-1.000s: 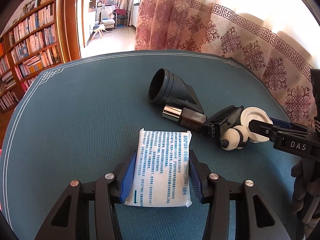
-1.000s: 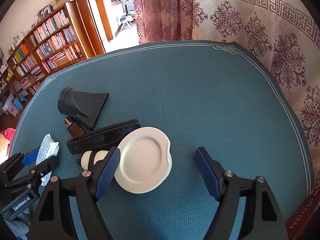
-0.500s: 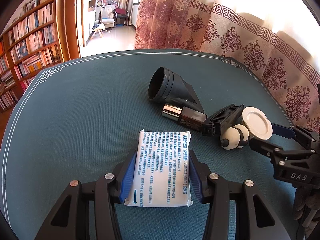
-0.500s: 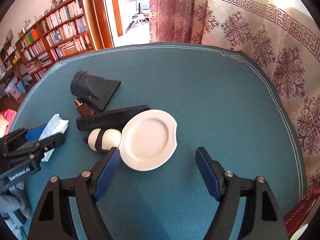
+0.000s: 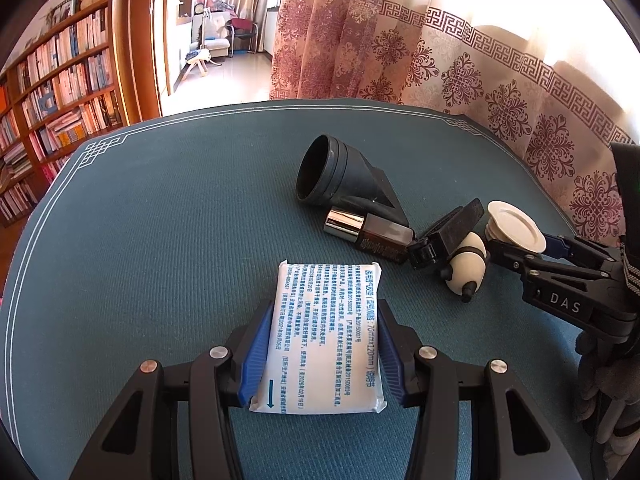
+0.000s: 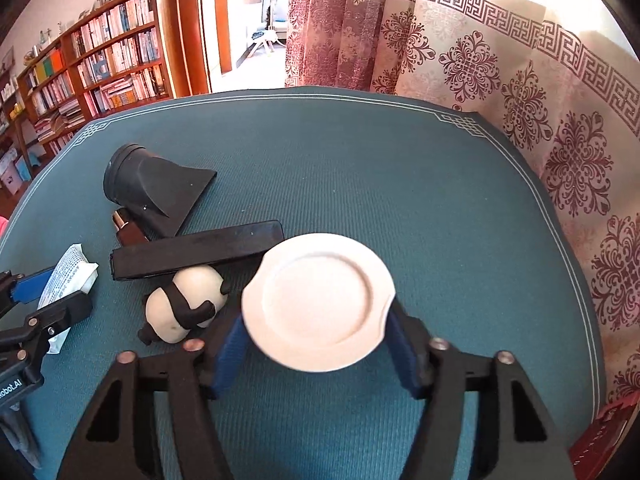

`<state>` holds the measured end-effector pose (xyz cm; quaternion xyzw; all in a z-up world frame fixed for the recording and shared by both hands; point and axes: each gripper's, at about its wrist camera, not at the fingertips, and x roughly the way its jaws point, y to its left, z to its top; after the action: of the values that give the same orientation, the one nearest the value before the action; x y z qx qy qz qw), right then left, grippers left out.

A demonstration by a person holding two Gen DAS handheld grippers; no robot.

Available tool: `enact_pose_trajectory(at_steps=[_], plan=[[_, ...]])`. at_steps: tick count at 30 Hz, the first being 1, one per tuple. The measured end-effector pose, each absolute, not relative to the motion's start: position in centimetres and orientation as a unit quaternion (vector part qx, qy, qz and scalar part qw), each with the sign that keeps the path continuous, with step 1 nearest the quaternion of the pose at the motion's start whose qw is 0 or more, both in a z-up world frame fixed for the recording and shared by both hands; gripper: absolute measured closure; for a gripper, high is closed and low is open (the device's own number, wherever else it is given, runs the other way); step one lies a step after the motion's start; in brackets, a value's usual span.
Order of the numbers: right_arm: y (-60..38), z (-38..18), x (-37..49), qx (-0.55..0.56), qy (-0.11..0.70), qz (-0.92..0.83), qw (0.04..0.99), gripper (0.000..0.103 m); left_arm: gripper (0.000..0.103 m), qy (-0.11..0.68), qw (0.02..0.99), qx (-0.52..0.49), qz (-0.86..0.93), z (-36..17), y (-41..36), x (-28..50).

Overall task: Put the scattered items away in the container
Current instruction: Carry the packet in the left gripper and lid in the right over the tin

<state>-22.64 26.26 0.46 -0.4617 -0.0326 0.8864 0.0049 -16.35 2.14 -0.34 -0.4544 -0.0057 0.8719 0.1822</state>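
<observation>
Blue-padded right gripper (image 6: 316, 354): jaws closing around the small white round plastic dish (image 6: 318, 306); both pads sit at the dish's rim, one to each side. Whether they press it yet cannot be told.
Blue-padded left gripper (image 5: 320, 354): partly closed, both pads pressed on the long sides of the white sealed packet printed with blue text (image 5: 322, 340); the packet rests on the mat, not lifted.
Grip rationale (judged): each tool takes its object across the narrow dimension, so the pads bear on opposite edges and the object cannot swing out.
White dish, position: just beside the panda toy and touching or overlapping the end of the long black bar; it looks tilted, its near edge raised.
Cream-and-black panda-shaped toy (image 6: 184, 306): lying on its side, against the bar.
Long black rectangular bar with a ribbed side (image 6: 196, 250): lying flat, between the nozzle and the toy.
Brown glass bottle with a silver cap (image 5: 370, 234): lying on its side, touching the nozzle.
Black plastic funnel-shaped nozzle (image 5: 344, 178): on its side, round mouth facing left in the left wrist view.
Teal woven table mat with a white line border (image 6: 400, 168): carries all items.
Container: none is evident unless the dish serves; no item lies in it.
Count: six objects, one of each; two grippers.
</observation>
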Motion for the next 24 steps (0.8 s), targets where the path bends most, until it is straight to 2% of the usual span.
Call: enact_pose_trajectory(at_steps=[11, 24], plan=[[29.1, 3.4, -16.7, -0.427, 0.052, 0.903, -0.01, 0.047, 0.052, -0.001, 0.175, -0.432, 0.885, 1.2, 2.4, -14.8], [32.0, 8.0, -7.8, -0.376, 0.083, 0.923, -0.012, 0.047, 0.052, 0.011, 0.225, -0.406, 0.886, 5.0, 6.6, -8.4]])
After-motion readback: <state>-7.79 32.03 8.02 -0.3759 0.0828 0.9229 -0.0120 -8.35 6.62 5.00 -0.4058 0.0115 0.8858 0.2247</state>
